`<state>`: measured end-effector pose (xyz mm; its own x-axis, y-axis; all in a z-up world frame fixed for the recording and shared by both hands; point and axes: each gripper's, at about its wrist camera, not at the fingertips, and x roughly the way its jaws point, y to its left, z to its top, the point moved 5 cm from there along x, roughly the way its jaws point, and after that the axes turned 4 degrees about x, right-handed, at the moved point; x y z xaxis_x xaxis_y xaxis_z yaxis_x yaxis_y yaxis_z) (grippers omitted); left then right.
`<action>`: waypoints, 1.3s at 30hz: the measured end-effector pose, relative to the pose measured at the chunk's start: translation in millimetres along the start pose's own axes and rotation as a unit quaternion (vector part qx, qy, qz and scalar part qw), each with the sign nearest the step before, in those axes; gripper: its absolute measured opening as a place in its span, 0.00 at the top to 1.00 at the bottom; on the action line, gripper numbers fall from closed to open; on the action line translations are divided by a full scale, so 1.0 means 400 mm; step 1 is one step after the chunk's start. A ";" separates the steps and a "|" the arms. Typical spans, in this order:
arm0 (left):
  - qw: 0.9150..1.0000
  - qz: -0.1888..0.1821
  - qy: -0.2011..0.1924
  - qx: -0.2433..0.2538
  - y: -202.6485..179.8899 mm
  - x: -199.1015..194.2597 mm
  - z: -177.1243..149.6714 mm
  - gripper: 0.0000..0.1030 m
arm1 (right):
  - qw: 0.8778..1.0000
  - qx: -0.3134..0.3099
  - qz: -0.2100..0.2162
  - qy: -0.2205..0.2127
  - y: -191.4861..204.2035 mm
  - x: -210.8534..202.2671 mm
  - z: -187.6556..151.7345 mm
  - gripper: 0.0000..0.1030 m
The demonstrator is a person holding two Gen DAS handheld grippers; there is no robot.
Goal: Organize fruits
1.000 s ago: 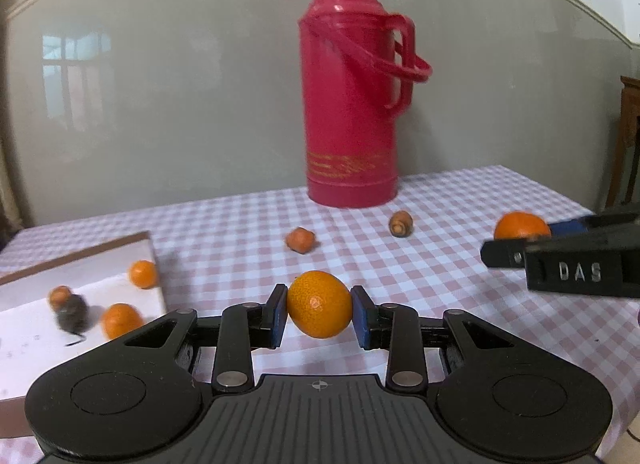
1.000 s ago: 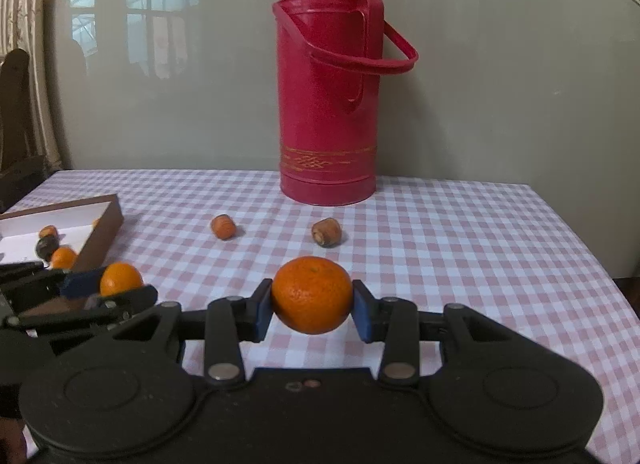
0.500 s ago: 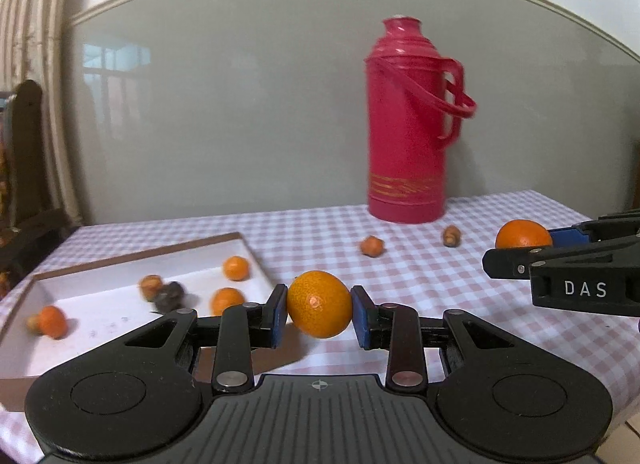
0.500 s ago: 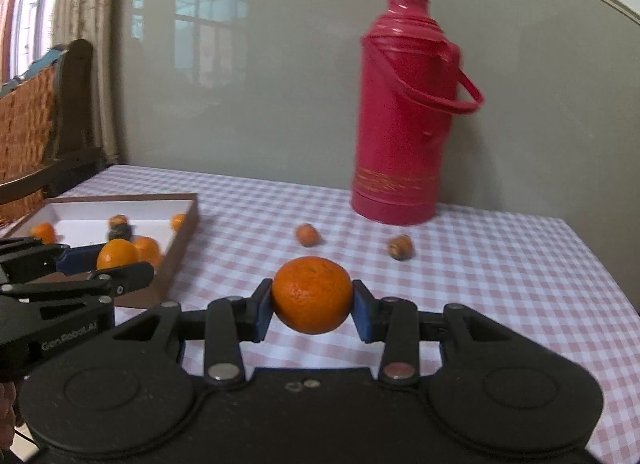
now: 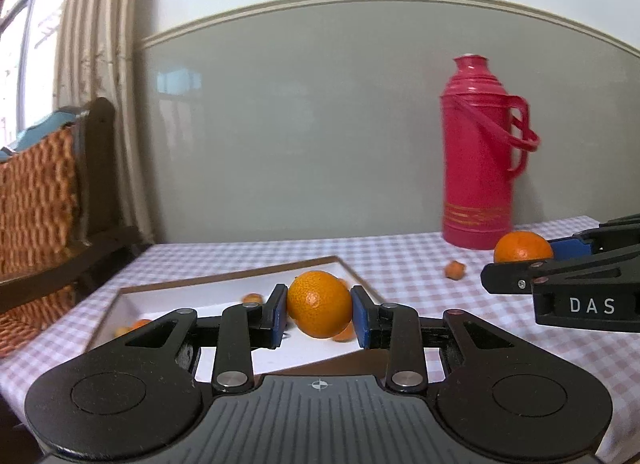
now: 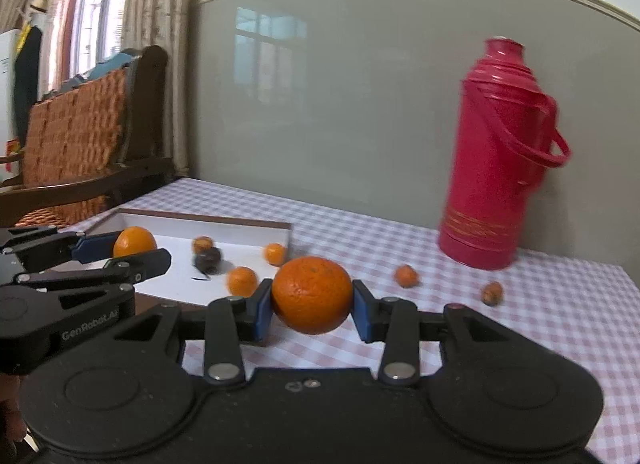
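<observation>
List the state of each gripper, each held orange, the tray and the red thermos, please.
left gripper: shut on an orange, above the tray.
left orange: held between the blue pads.
right gripper: shut on an orange, beside the tray.
right orange: held, off the tablecloth.
tray: open, with several small fruits inside.
red thermos: upright, closed, on the tablecloth.

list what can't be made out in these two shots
- Left wrist view: the white tray's middle and some small fruits sit behind the left gripper and its round orange mandarin.
- Right wrist view: the dark lumpy fruit in the tray is motion-blurred; its kind is unclear.
</observation>
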<state>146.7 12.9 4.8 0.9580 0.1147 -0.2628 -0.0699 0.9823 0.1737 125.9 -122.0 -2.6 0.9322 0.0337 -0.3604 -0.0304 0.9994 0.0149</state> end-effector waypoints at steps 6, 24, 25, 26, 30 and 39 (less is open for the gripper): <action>1.000 0.026 0.002 -0.008 0.081 -0.010 -0.011 0.67 | 1.000 -0.009 0.024 -0.004 0.063 0.022 0.014 0.69; 0.994 0.096 0.003 -0.044 0.291 0.013 -0.023 0.67 | 0.997 -0.034 0.069 -0.024 0.216 0.099 0.074 0.69; 0.994 0.097 0.004 -0.044 0.298 0.017 -0.023 0.67 | 0.997 -0.034 0.069 -0.023 0.219 0.104 0.076 0.69; 0.994 0.099 0.005 -0.045 0.306 0.022 -0.022 0.67 | 0.997 -0.035 0.069 -0.024 0.223 0.109 0.077 0.69; 0.993 0.108 0.004 -0.049 0.332 0.041 -0.018 0.67 | 0.997 -0.037 0.071 -0.025 0.238 0.129 0.083 0.69; 0.992 0.114 0.006 -0.052 0.371 0.089 -0.012 0.67 | 0.997 -0.042 0.063 -0.030 0.248 0.194 0.116 0.69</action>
<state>169.1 163.5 16.8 0.9109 0.3363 -0.2391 -0.3130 0.9407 0.1306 212.1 -20.3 14.0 0.9391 0.1608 -0.3038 -0.1756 0.9842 -0.0219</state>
